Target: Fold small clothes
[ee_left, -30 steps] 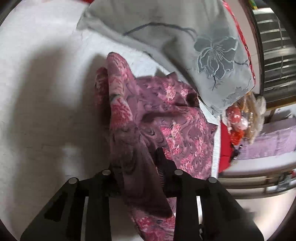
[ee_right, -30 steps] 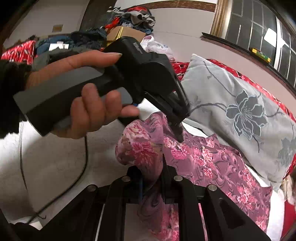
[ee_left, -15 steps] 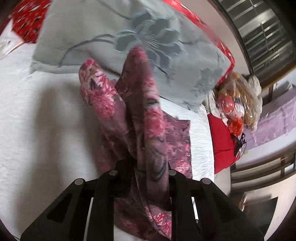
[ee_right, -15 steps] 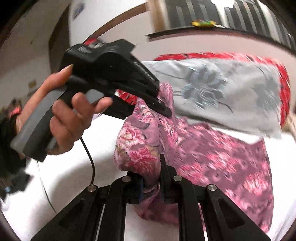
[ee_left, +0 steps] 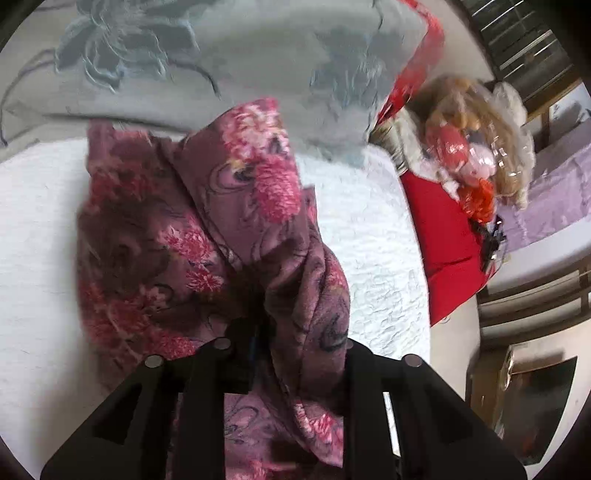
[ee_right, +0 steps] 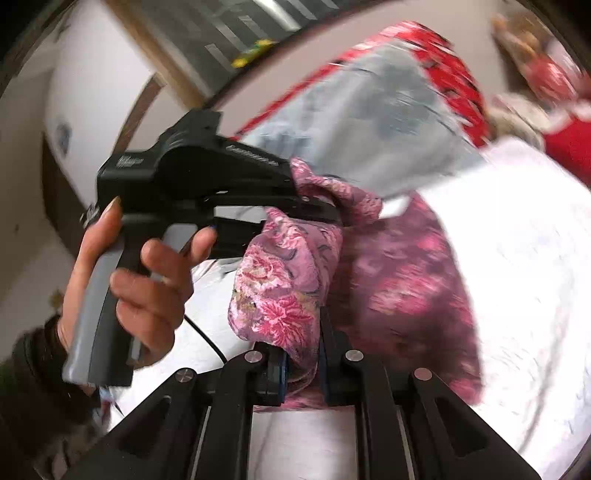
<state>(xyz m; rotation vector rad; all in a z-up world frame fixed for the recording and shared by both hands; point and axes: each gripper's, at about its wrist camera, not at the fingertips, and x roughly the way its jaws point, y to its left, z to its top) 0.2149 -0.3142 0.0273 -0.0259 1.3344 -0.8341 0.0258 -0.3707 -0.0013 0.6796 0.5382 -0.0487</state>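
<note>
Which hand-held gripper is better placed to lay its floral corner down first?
Probably left: the left hand-held gripper holds the pink floral garment farther out over the white bedspread.

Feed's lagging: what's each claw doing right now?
Left claw: closed on the floral garment.
Right claw: closed on the same floral garment.

Bed (ee_left: 376, 236) with white textured cover; grey flowered pillow (ee_left: 236, 62) at its head, red patterned cushion (ee_right: 458, 77) behind. Pale wall (ee_right: 92, 92), wood-framed barred window (ee_right: 229, 22), red panel (ee_left: 443, 236) bedside, lilac-covered bench (ee_left: 546, 206) beyond.
</note>
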